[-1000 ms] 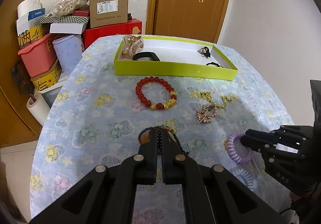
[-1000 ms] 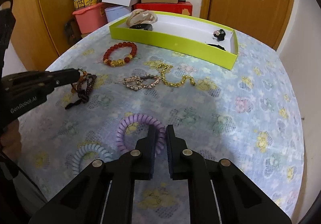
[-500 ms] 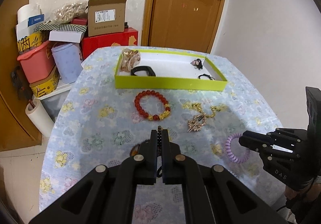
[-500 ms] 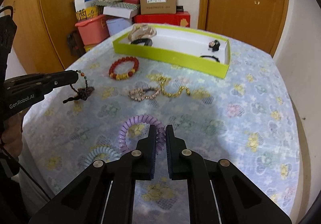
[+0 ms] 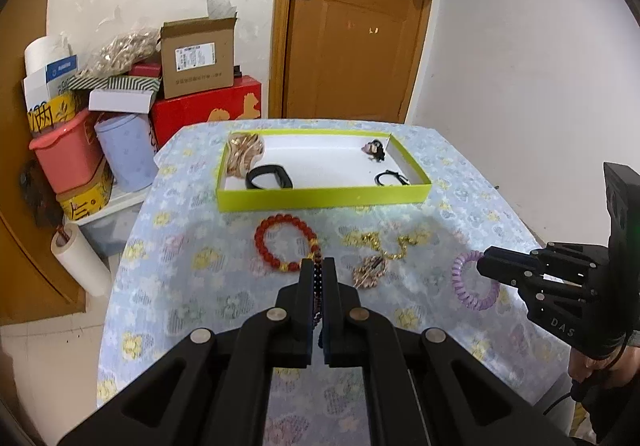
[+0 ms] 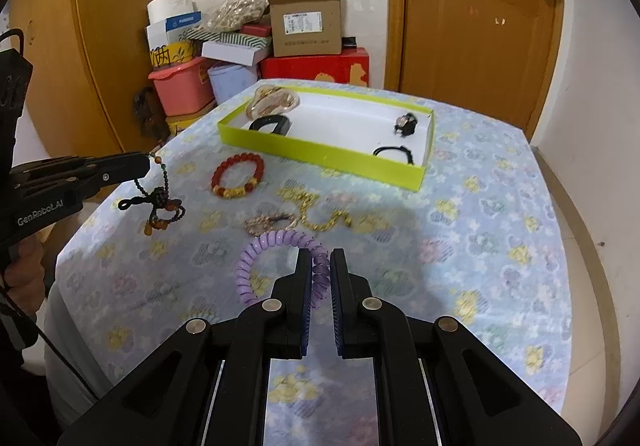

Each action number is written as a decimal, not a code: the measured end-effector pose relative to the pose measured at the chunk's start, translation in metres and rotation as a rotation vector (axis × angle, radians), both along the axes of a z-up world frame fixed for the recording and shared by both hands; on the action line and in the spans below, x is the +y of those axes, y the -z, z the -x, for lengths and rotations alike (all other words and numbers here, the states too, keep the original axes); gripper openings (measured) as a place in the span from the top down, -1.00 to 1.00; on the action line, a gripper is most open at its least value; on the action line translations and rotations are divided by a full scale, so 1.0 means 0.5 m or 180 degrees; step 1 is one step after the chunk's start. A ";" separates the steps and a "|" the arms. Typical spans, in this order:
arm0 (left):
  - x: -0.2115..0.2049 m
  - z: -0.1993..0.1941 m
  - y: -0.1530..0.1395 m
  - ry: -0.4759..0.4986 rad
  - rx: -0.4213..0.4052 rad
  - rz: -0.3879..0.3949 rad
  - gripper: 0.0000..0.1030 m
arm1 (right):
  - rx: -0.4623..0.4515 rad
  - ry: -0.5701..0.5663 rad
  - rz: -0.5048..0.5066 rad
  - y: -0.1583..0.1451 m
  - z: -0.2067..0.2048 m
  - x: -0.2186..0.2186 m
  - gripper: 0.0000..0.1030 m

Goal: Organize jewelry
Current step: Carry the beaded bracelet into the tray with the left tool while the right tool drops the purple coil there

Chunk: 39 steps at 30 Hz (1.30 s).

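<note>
Dark bead string [image 6: 158,202]: hanging in the air from the left tongs, its knot and amber beads dangling clear of the tabletop, at about 9 o'clock in the right wrist view.
Left tongs [image 5: 318,274]: clenching the dark bead string, the beads showing in the narrow slit between the two fingers; a hand is gripping the handle at the left edge of the right wrist view.
Purple coil hair tie [image 6: 276,266]: hanging from the right tongs, its loop sitting above the tabletop and reaching toward 10 o'clock from the fingertips.
Right tongs [image 6: 321,266]: grasping the purple coil hair tie on one side of the loop, the coil sitting squeezed between the pads.
Red bead bracelet [image 5: 286,248]: lying flat on the tabletop, just beyond the left tongs' tips toward 11 o'clock, with gold beads on its near side.
Gold chain [image 5: 380,242]: lying on the tabletop toward 1 o'clock from the left tongs, touching a sparkly hair clip [image 5: 370,271] at its near end.
Green tray [image 5: 324,199]: sitting at 12 o'clock, beyond the bracelet and chain.
Tray contents: a beige claw clip [image 5: 244,154] and a black band [image 5: 269,178] lying at the left end, two small dark pieces lying at the right end.
Tabletop [image 5: 180,266]: wearing a pale blue flowered cloth.
</note>
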<state>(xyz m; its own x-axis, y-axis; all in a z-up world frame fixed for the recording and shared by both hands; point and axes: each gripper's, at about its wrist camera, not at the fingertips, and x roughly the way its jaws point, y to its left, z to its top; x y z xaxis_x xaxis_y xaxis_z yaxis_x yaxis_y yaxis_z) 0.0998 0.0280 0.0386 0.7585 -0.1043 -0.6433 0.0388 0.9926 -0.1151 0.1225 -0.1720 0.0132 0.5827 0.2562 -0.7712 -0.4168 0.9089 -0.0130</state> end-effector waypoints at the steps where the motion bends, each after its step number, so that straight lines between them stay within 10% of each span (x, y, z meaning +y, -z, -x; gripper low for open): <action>1: -0.001 -0.004 -0.004 0.0012 -0.0008 -0.0005 0.95 | -0.0009 0.0008 0.0000 -0.002 -0.005 -0.002 0.83; 25: -0.005 -0.266 -0.051 0.0222 0.0009 -0.0030 0.95 | -0.0085 0.0145 -0.0027 -0.014 -0.271 -0.025 0.83; 39: 0.019 -0.458 0.037 0.0162 0.0349 0.0034 0.95 | 0.0191 0.0217 0.0087 0.082 -0.442 -0.021 0.83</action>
<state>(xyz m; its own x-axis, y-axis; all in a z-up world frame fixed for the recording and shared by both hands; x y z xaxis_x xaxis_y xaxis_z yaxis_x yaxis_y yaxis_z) 0.3288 0.0373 0.0201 0.6773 -0.1483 -0.7206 0.0759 0.9883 -0.1321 0.3434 -0.1828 -0.0280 0.5506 0.1957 -0.8115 -0.3546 0.9349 -0.0151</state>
